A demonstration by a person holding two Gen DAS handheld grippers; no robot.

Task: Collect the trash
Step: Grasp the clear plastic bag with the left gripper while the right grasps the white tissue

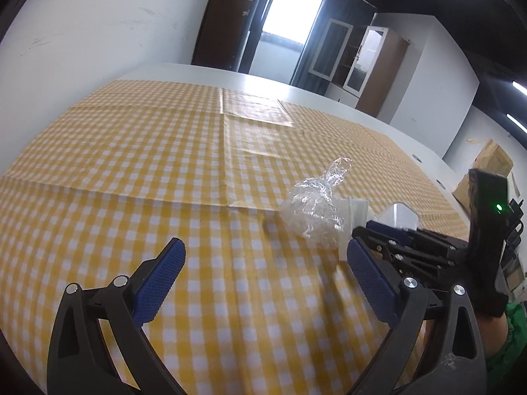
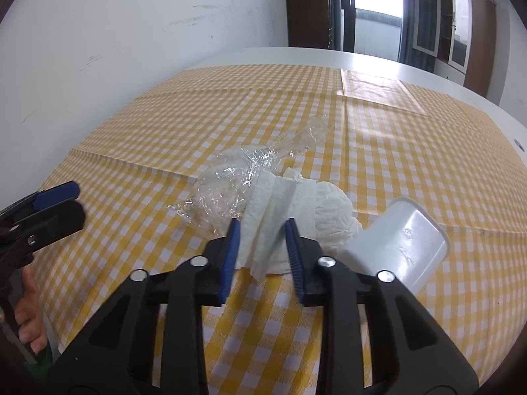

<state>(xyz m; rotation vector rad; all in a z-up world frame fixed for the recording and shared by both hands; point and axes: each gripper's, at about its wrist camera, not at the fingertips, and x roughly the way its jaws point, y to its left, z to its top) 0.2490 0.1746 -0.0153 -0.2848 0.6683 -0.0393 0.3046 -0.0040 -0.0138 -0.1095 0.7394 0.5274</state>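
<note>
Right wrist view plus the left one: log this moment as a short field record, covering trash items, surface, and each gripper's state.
surface: yellow checked tablecloth on a white table
trash 1: crumpled white paper towel, between the right gripper fingers
trash 2: clear plastic wrap, touching the towel's left side
trash 3: white plastic container, tilted, right of the towel
right gripper: around the towel, grip unclear
left gripper: open, empty

Glossy crinkled plastic wrap, soft matt paper tissue, smooth checked tablecloth.
</note>
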